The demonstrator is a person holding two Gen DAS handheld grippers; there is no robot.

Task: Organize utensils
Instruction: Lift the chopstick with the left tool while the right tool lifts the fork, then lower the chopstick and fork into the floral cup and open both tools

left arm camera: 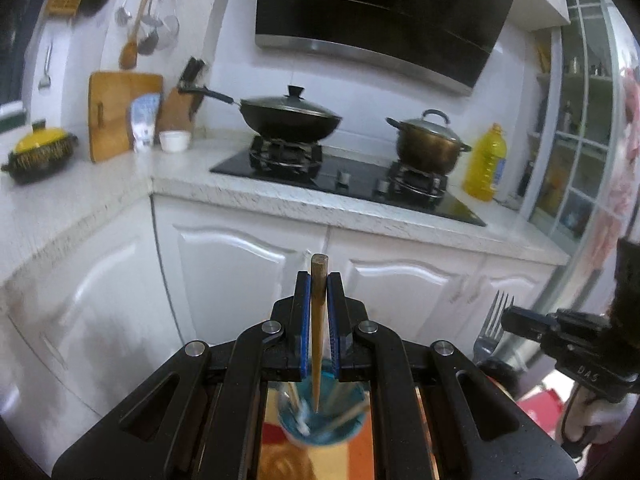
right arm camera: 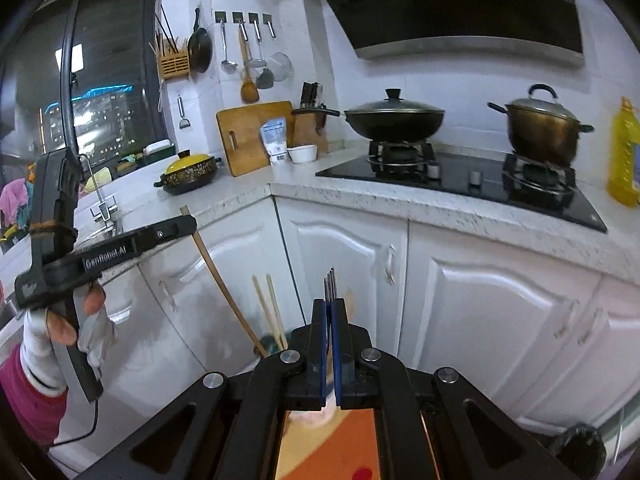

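Left hand-held gripper (left arm camera: 319, 280) clamps chopstick (left arm camera: 318, 320) above seemingly blue cup (left arm camera: 320, 428).

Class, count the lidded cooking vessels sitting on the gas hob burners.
2: a black wok with a glass lid on the left burner, and a bronze-coloured stockpot with a lid on the right burner.

Home kitchen, gas hob (left arm camera: 348, 178), wok (left arm camera: 290, 118), range hood (left arm camera: 384, 16), hanging ladles (right arm camera: 256, 56)

Left wrist view looks along its fingers, angled slightly down, toward the stove (left arm camera: 348, 178) and white cabinets (left arm camera: 248, 264) from nearby. Right wrist view faces likewise, further left, catching the window (right arm camera: 100, 92). Both share wok (left arm camera: 290, 118) and pot (left arm camera: 428, 144).
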